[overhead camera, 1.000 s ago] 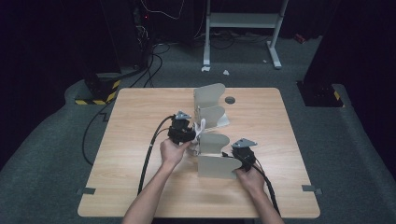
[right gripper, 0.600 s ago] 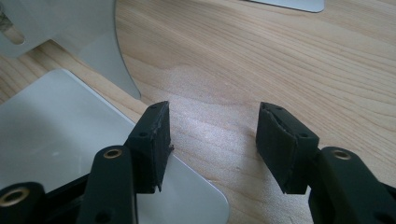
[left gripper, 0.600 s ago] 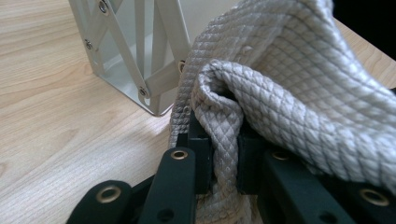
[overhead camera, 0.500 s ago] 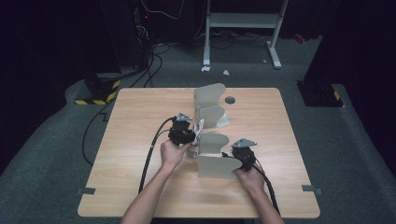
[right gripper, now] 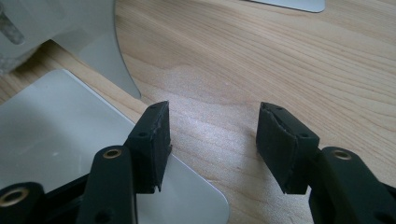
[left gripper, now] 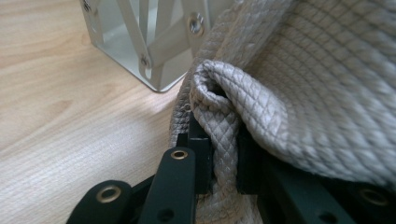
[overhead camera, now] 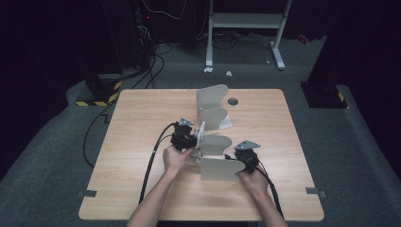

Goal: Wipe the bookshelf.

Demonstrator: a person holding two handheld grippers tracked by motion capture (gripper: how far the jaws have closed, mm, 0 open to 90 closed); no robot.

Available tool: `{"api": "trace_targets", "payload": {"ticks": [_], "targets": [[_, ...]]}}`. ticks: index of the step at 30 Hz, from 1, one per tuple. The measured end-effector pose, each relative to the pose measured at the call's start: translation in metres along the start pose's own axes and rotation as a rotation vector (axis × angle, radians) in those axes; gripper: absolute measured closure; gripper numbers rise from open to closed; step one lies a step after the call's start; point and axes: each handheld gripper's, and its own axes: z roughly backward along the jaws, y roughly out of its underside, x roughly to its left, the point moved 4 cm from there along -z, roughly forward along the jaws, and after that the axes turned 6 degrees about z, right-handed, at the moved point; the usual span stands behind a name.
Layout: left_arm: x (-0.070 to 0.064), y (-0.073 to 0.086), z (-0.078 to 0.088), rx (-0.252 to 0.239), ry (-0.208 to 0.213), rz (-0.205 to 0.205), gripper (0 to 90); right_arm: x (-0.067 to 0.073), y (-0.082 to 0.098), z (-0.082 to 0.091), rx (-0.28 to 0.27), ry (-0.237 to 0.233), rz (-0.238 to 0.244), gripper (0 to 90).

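A grey metal rack (overhead camera: 215, 163) with several upright rounded dividers stands in the middle of the wooden table (overhead camera: 142, 118). My left gripper (overhead camera: 197, 140) is at the rack's left side, shut on a fold of beige quilted cloth (left gripper: 299, 79). In the left gripper view that gripper (left gripper: 224, 161) pinches the rolled edge of the fabric, with the rack's frame (left gripper: 154, 42) just behind. My right gripper (overhead camera: 240, 160) rests at the front divider's right edge. It is open (right gripper: 212, 140), with bare wood between the pads, and the left pad lies over a flat metal plate (right gripper: 56, 140).
A small dark round grommet (overhead camera: 232, 101) sits in the tabletop behind the rack. Cables trail from both grippers toward the table's near edge. Past the table are a white stand's legs (overhead camera: 246, 33) and black equipment on the dark floor.
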Motion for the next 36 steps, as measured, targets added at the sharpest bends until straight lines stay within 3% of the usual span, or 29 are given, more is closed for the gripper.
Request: {"api": "trace_targets", "payload": {"ticks": [8, 18, 23, 26, 31, 36], "targets": [[0.015, 0.017, -0.022, 0.093, -0.025, 0.031, 79.8, 0.001, 0.000, 0.001, 0.001, 0.005, -0.004, 44.9], [0.017, 0.013, -0.028, 0.108, -0.045, 0.034, 79.7, 0.001, 0.001, 0.001, 0.001, 0.008, -0.005, 44.9], [0.013, 0.002, -0.015, 0.070, -0.042, 0.028, 79.6, 0.001, 0.001, 0.001, 0.001, 0.009, -0.006, 44.9], [0.005, -0.013, 0.001, 0.016, -0.046, -0.011, 79.6, 0.001, 0.001, 0.001, 0.001, 0.009, -0.005, 45.0], [0.000, -0.029, 0.015, -0.019, -0.039, -0.049, 79.6, 0.002, 0.001, 0.001, 0.001, 0.011, -0.010, 45.0], [0.001, -0.044, 0.025, -0.047, -0.037, -0.046, 79.5, 0.001, 0.001, 0.001, 0.001, 0.011, -0.009, 45.0]]}}
